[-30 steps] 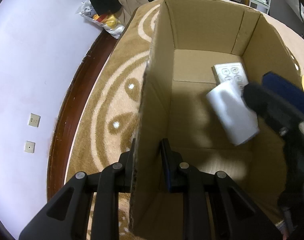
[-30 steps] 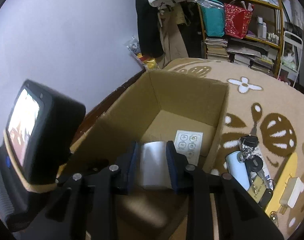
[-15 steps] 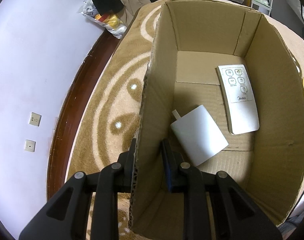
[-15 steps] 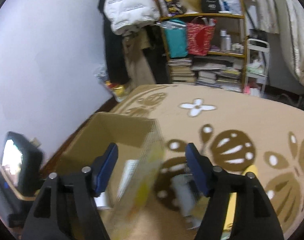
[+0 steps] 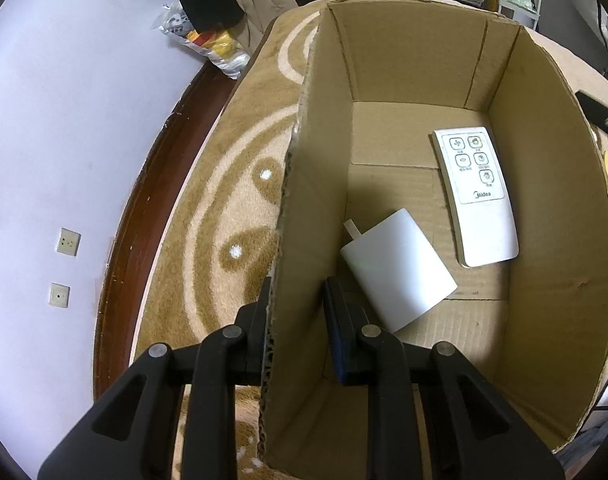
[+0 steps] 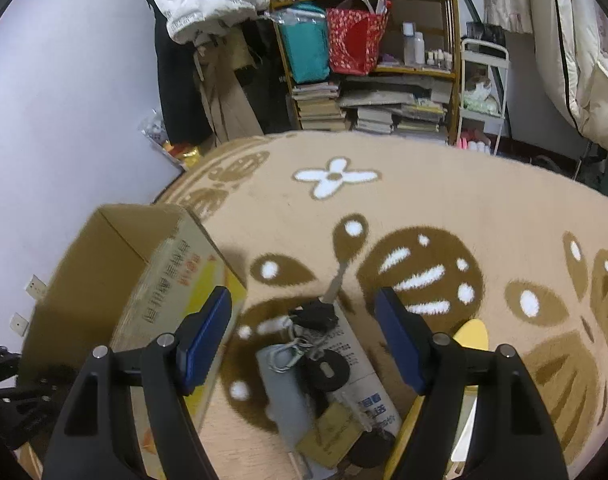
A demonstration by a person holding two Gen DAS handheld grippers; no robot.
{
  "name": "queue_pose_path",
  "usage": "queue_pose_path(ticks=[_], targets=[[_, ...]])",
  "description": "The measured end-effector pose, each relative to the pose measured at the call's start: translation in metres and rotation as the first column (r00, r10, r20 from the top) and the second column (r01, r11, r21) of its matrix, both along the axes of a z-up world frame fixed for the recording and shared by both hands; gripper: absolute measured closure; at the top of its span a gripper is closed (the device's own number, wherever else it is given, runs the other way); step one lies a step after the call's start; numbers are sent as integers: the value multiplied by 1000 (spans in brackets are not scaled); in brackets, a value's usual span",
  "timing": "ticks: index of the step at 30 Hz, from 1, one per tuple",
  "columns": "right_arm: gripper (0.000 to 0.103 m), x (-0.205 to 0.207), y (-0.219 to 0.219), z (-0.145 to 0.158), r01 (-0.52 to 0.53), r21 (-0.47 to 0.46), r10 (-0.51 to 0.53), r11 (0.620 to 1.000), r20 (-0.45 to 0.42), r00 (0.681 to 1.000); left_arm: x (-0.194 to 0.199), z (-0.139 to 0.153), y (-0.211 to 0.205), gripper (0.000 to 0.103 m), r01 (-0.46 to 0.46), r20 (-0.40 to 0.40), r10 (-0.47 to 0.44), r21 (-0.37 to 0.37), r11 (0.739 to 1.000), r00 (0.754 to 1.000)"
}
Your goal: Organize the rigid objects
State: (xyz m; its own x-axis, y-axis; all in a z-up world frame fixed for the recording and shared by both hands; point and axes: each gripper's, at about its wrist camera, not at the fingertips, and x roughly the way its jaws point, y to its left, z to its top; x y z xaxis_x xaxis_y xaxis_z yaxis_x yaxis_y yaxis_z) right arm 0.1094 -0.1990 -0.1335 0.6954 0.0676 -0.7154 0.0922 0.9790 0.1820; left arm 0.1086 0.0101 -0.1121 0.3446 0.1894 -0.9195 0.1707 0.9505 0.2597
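Tan carpet [image 6: 444, 200] with brown leaf shapes and a white flower covers the floor, running up to a pale wall with a dark wooden skirting. At the back, a shelf unit [image 6: 384, 52] holds stacked books, a teal bag and a red bag.

On the carpet stands an open cardboard box [image 5: 544, 240]. The left gripper [image 5: 300, 320] is closed on the box's left wall, one finger outside and one inside, with the cardboard edge between them. Inside, on the box floor, lies a white power adapter [image 5: 400, 272], tilted, its prong end toward the gripped wall. Just beside it, nearer the right wall, a white Midea remote control [image 5: 478, 196] lies face up.

The right gripper [image 6: 304, 336] hovers over the carpet beside the box with its jaws spread wide and nothing between them. Below it a small pile rests on the carpet: a bunch of keys [image 6: 316, 336] with a black fob, a grey flat object [image 6: 284, 396], a white printed tube [image 6: 360, 372] and something yellow [image 6: 472, 332] partly hidden behind the right finger.
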Motion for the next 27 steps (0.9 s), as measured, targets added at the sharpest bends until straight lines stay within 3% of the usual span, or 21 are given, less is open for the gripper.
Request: queue_pose_path(ticks=[11,13,17,27], targets=[[25,16,-1,-35,-35,-53,30,998,-81,996,0,-1,0,81,9,1,-9,6,1000,1000],[34,19,-3,-40,-43,-52,38,998,-92,995,0,-1,1,81,8,-2,-8,3,1000,1000],[35,22,-3,-49,-41,-37,36,999,-121,992,1,-2,0,81,10,-3,-10,5,1000,1000],[38,24,2,-54,-43,-64,36,997,-106,994,4,-3,2,81,9,-10,-9,-2,1000,1000]])
